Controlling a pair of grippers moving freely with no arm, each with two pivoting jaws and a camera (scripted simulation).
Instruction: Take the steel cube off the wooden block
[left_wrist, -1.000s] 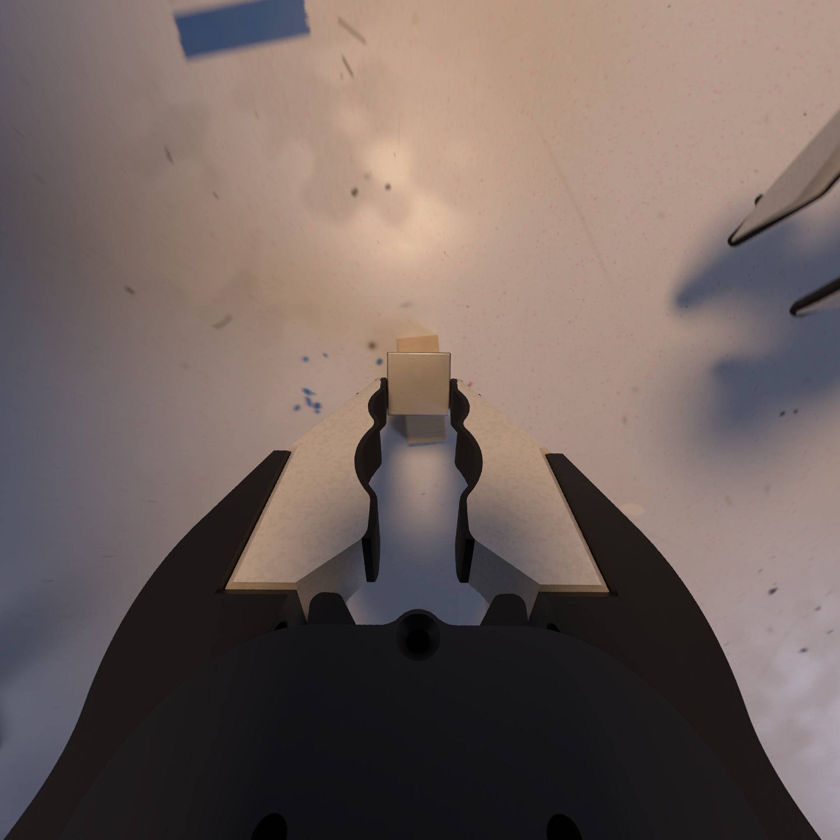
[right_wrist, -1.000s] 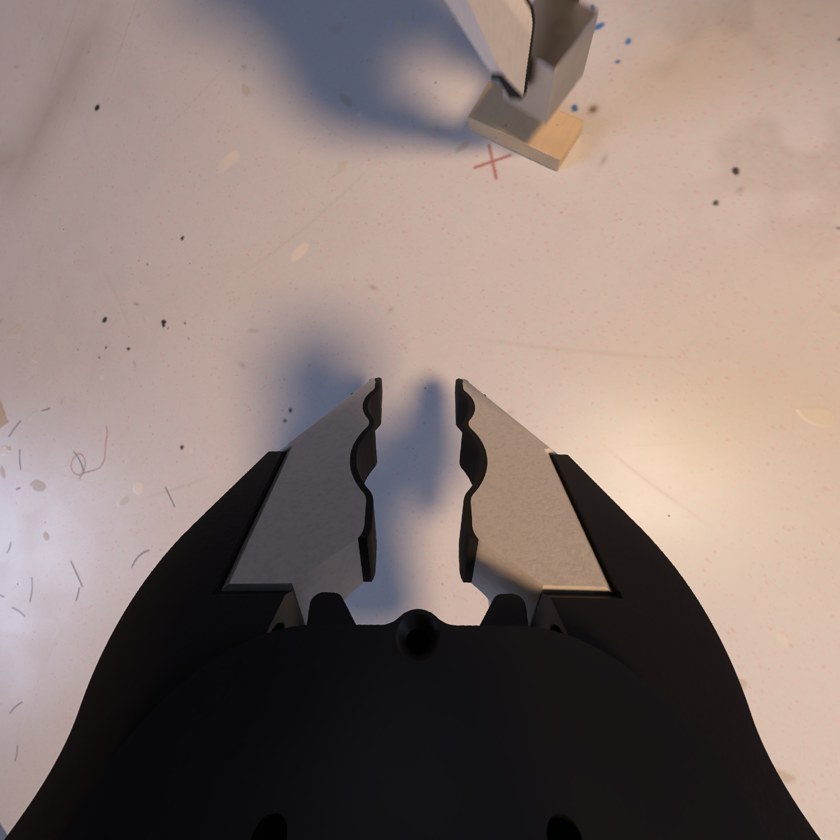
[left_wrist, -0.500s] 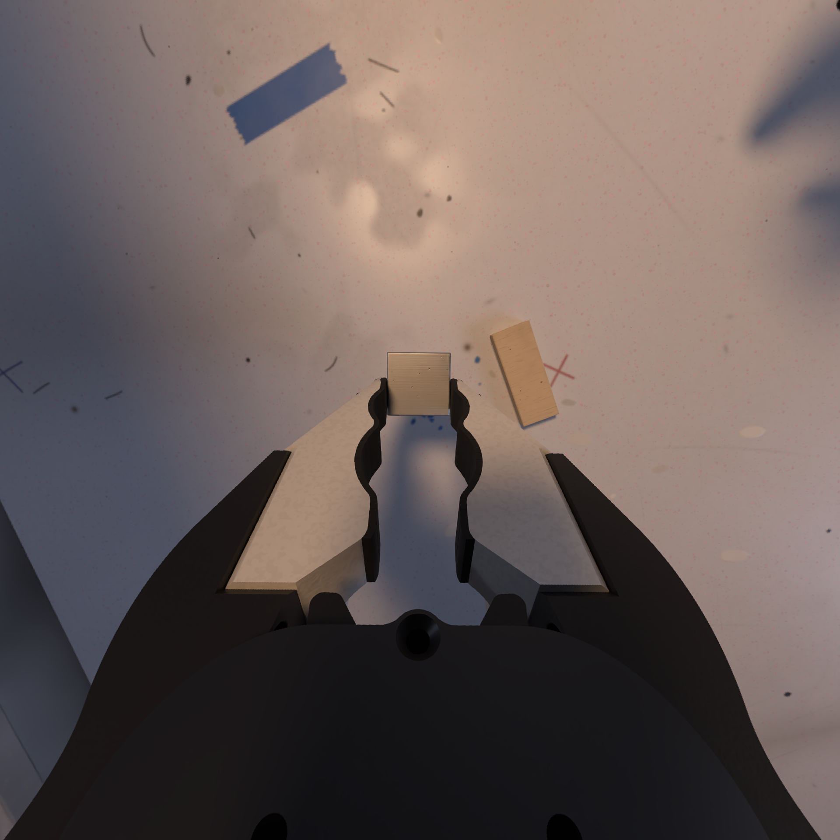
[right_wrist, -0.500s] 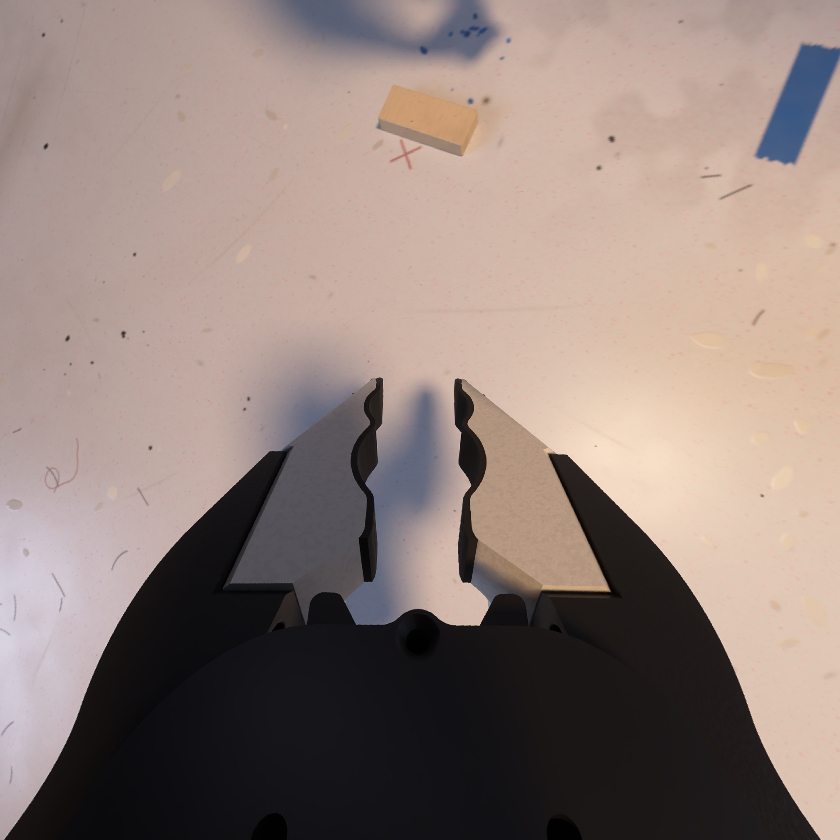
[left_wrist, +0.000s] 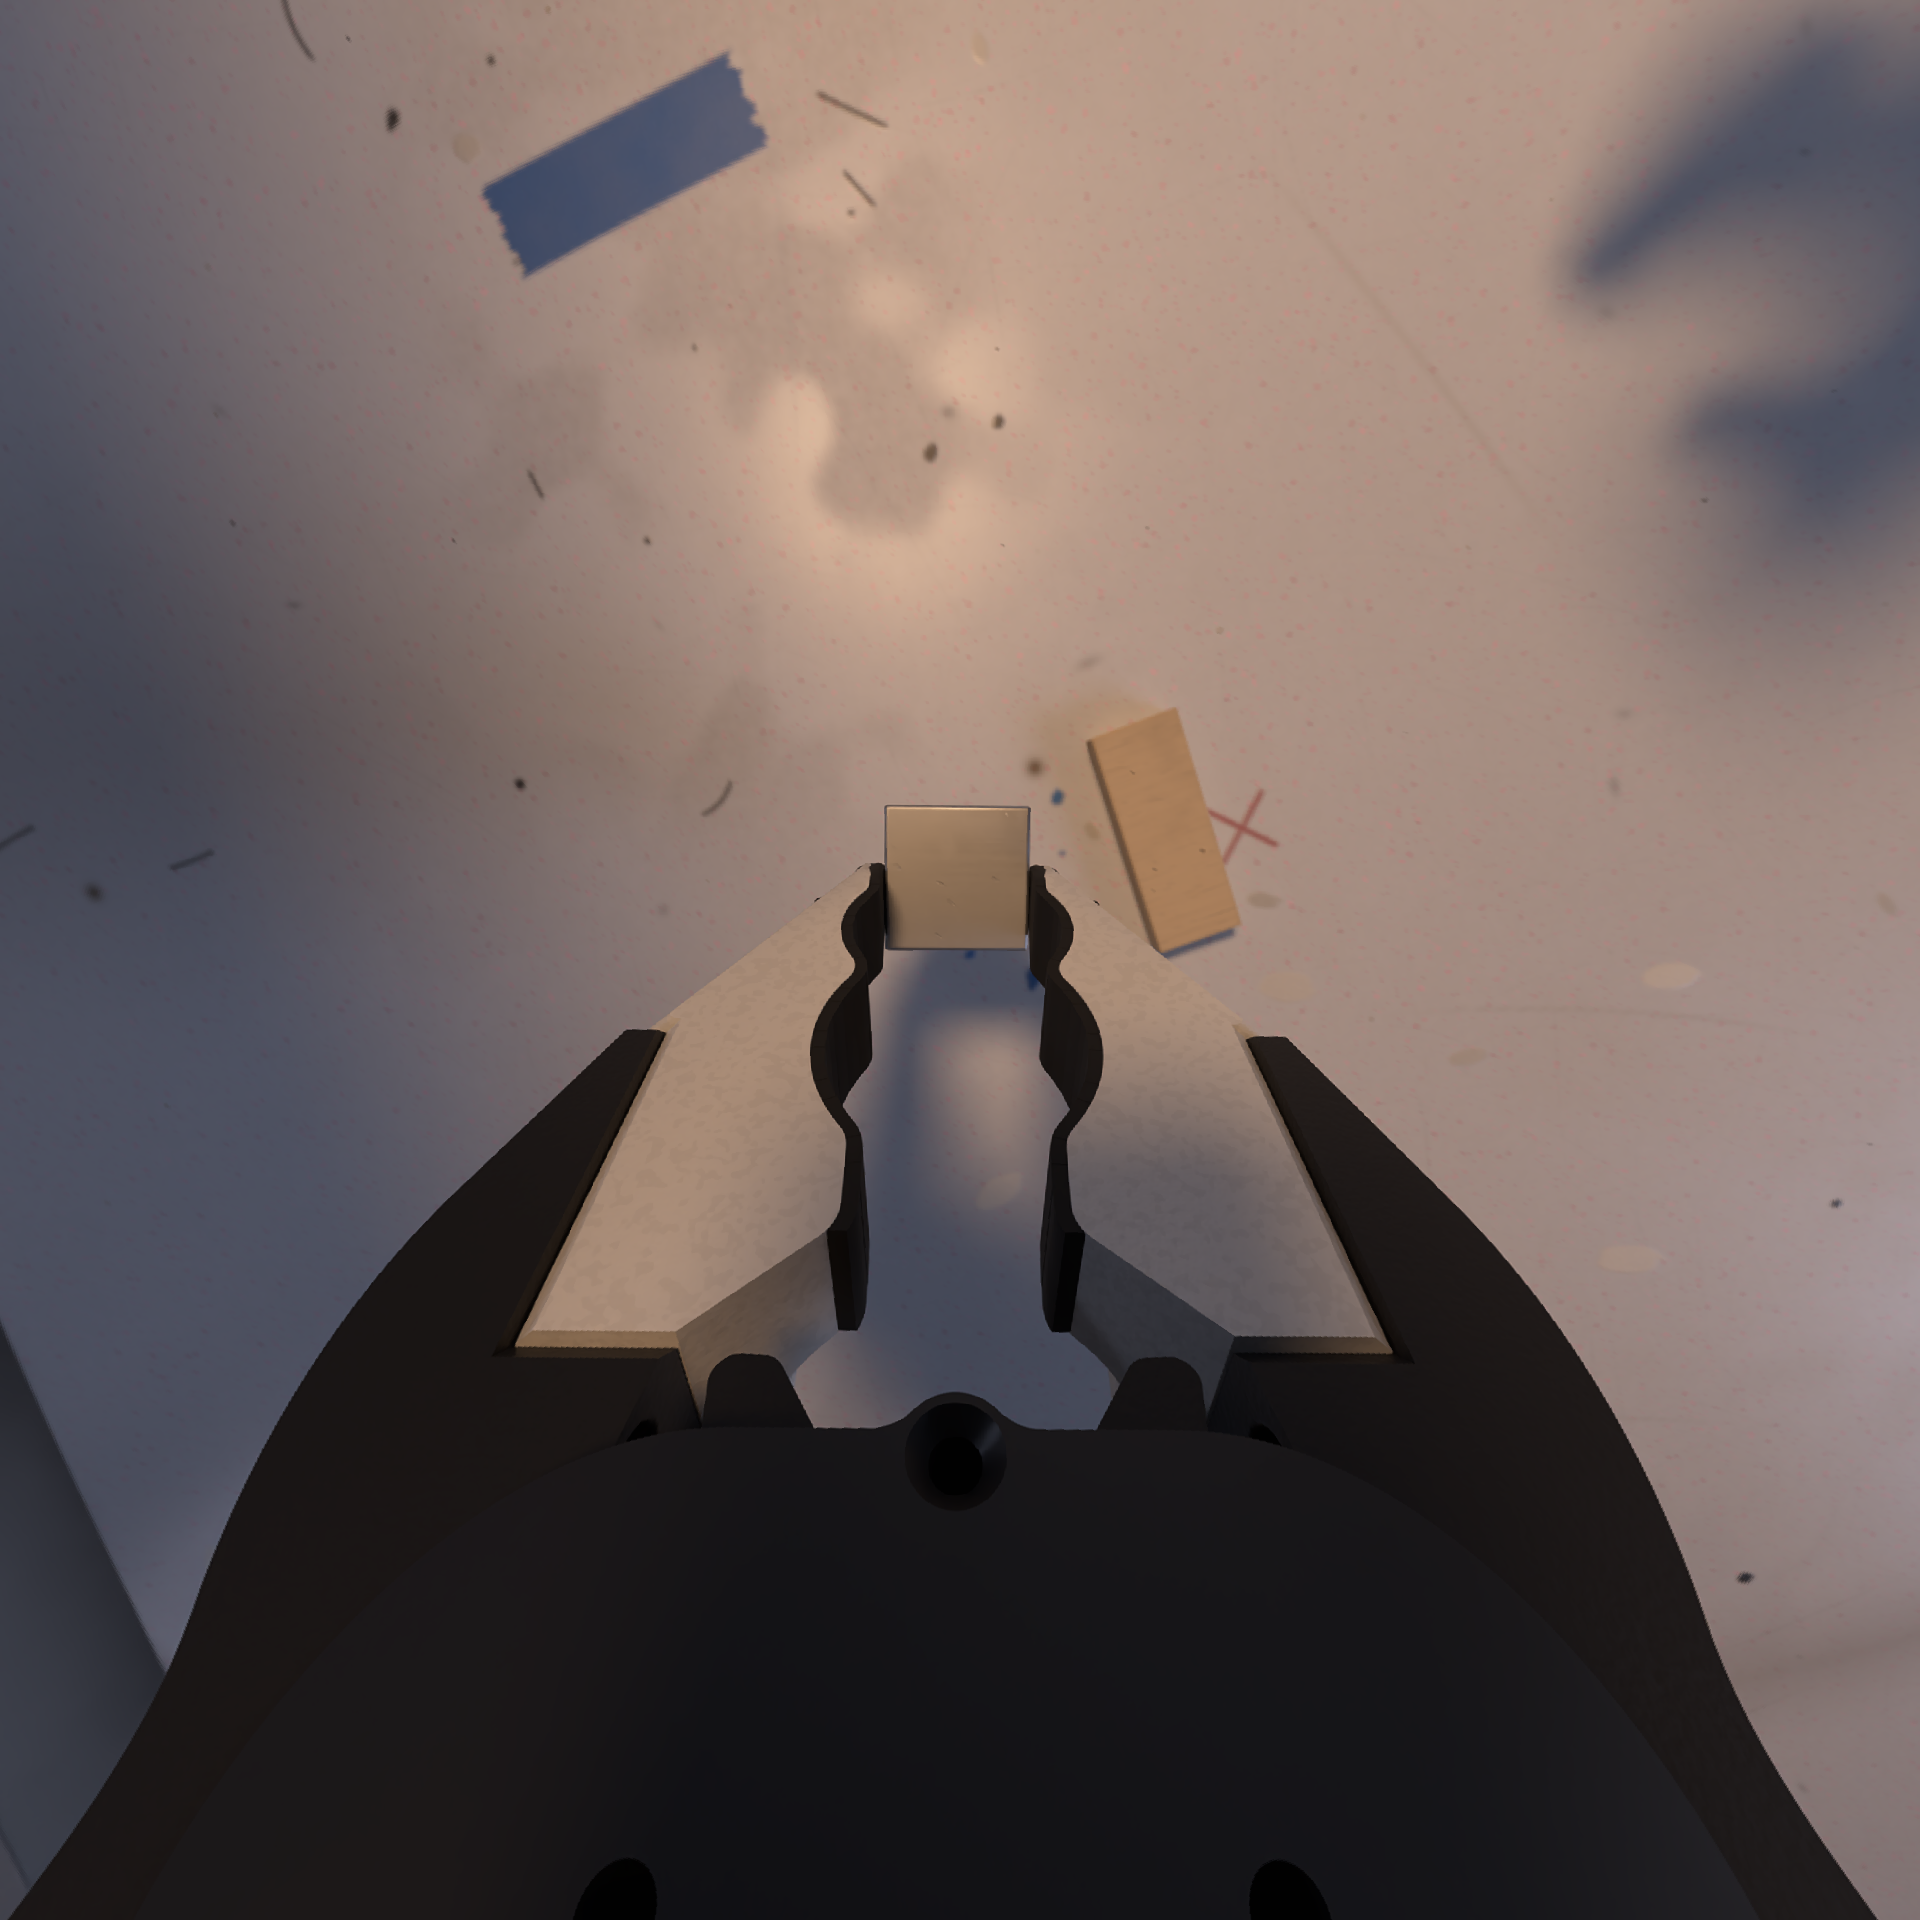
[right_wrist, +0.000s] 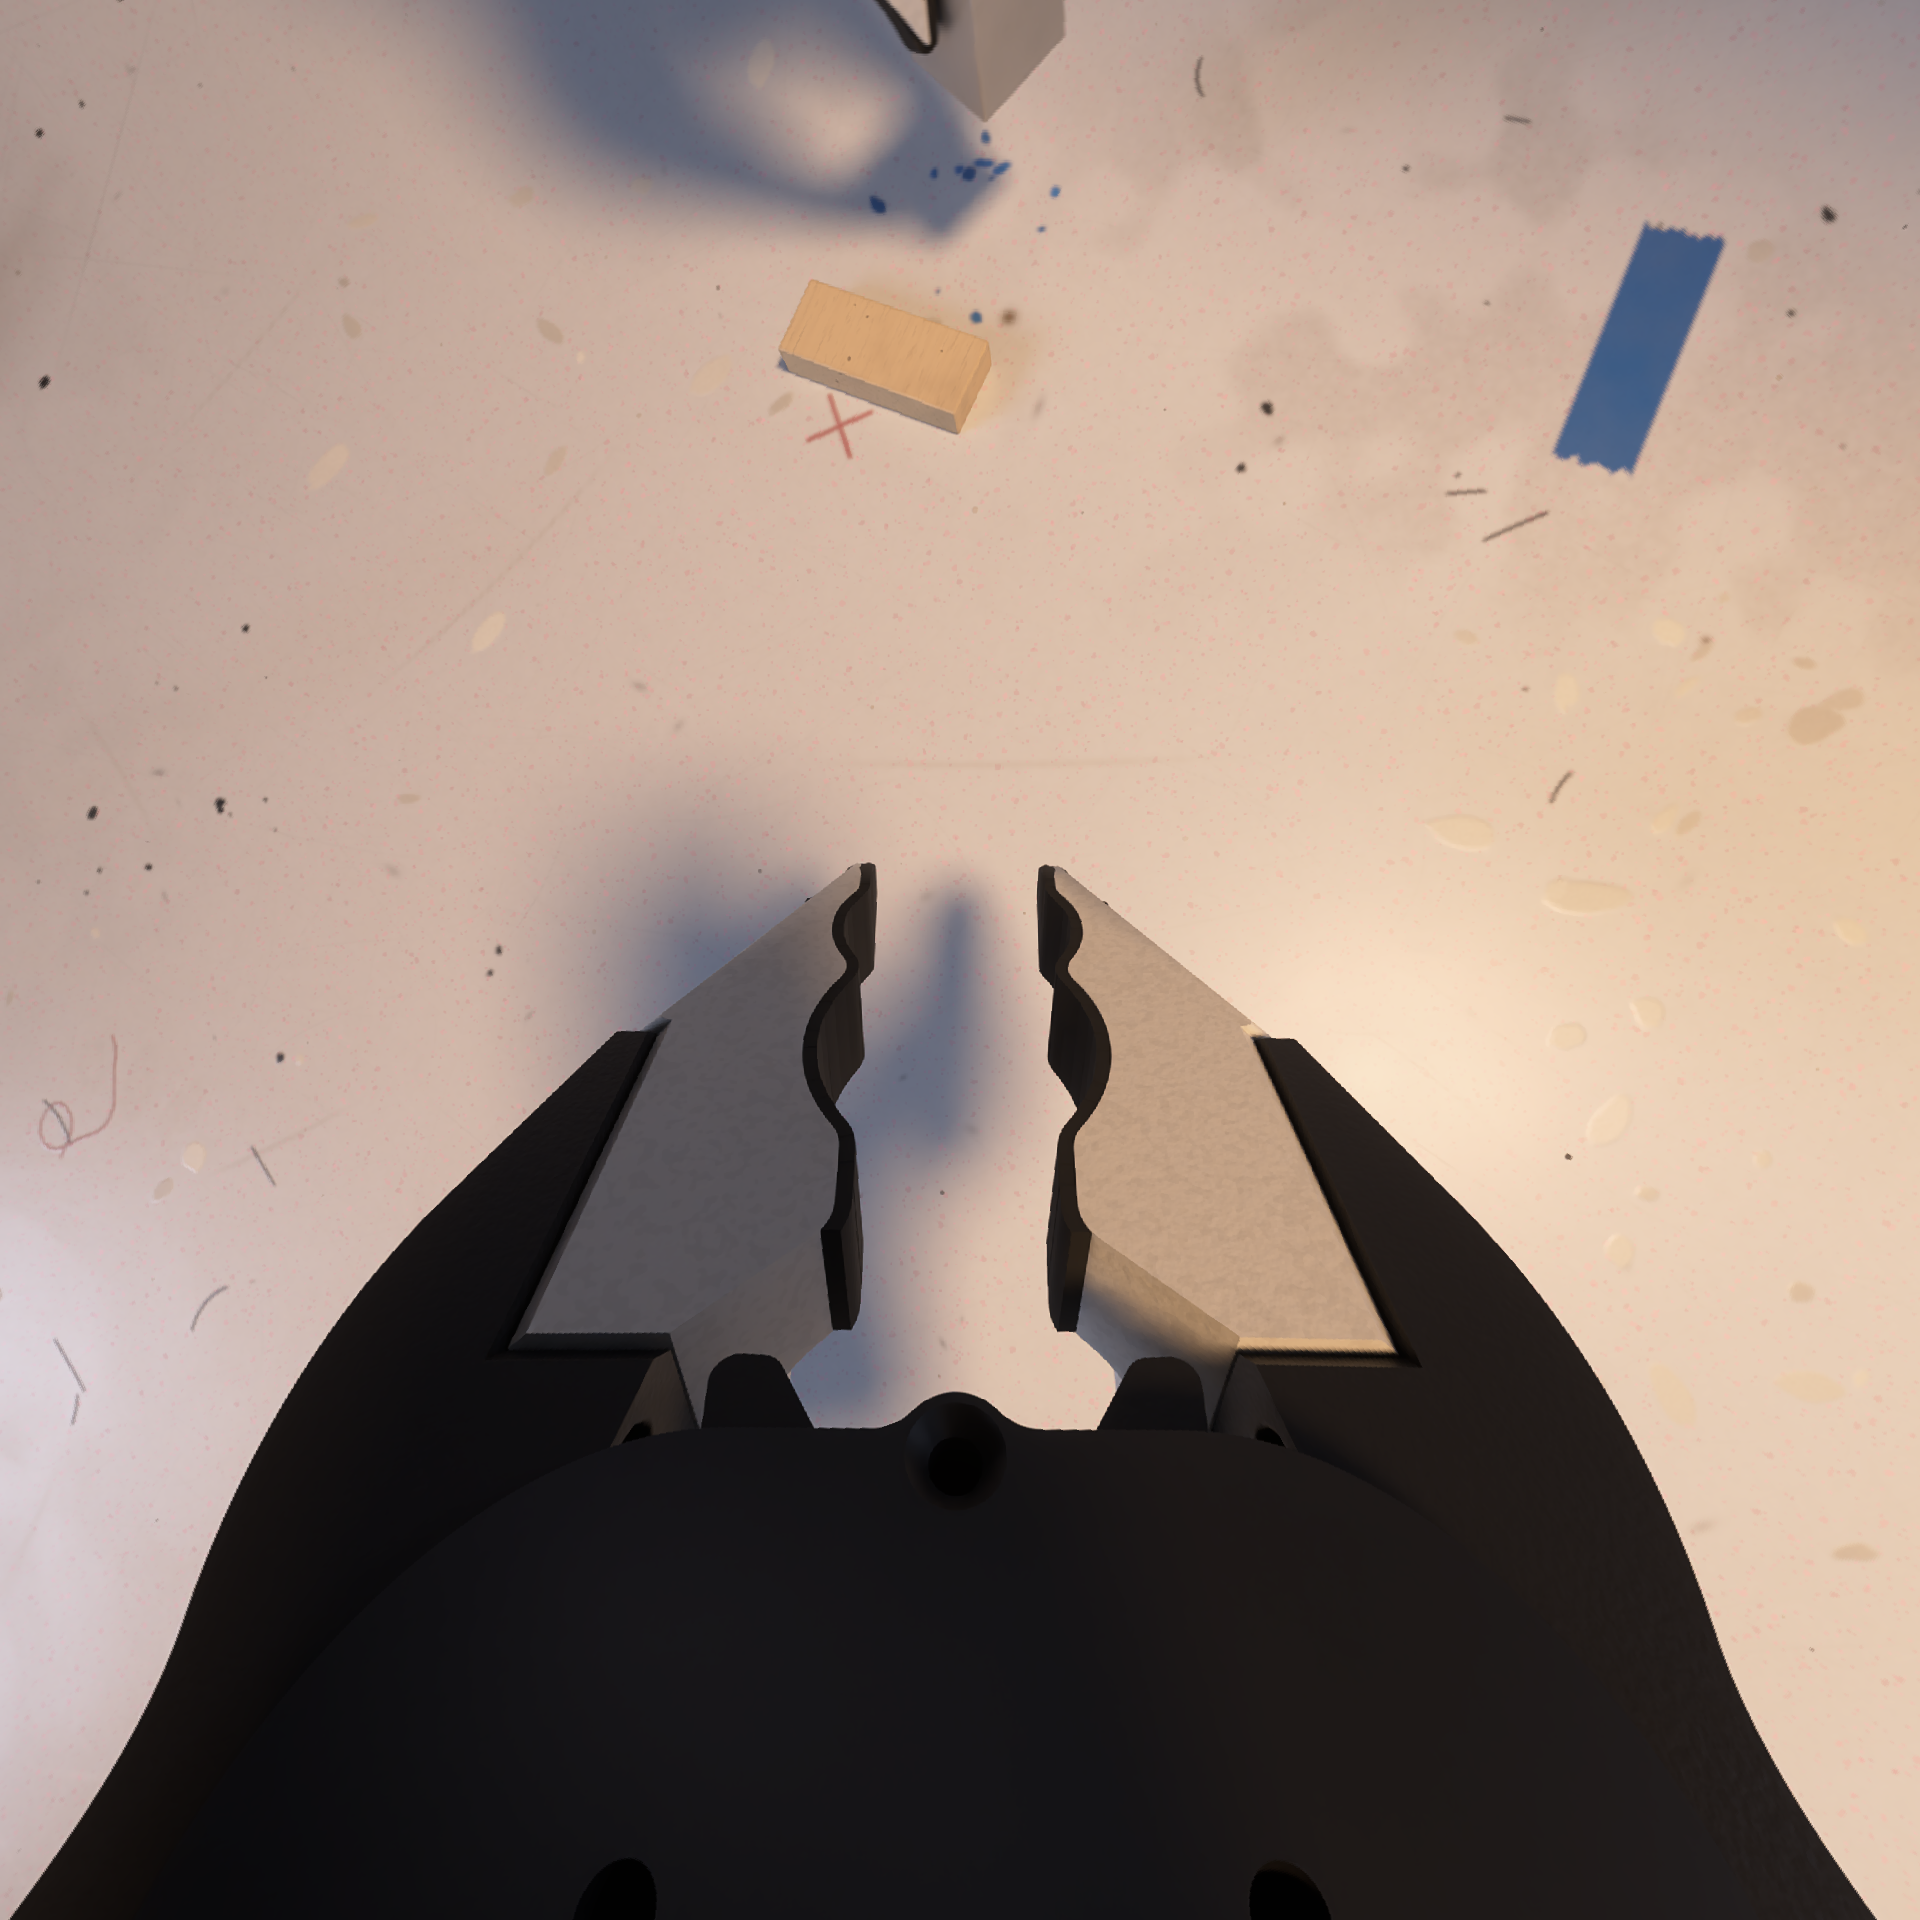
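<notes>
My left gripper is shut on the steel cube and holds it in the air above the table. The wooden block lies flat on the table below, to the right of the cube, with nothing on it. In the right wrist view the wooden block lies far ahead, and the steel cube shows at the top edge, held above and beyond it. My right gripper is open and empty, hovering over bare table well short of the block.
A strip of blue tape is stuck to the table at the upper left, also seen in the right wrist view. A red cross mark lies beside the block. The white table is speckled with specks and scratches.
My left gripper has lifted the steel cube off the wooden block and away to the block's left. The right gripper has drawn back, so the block looks farther away.
</notes>
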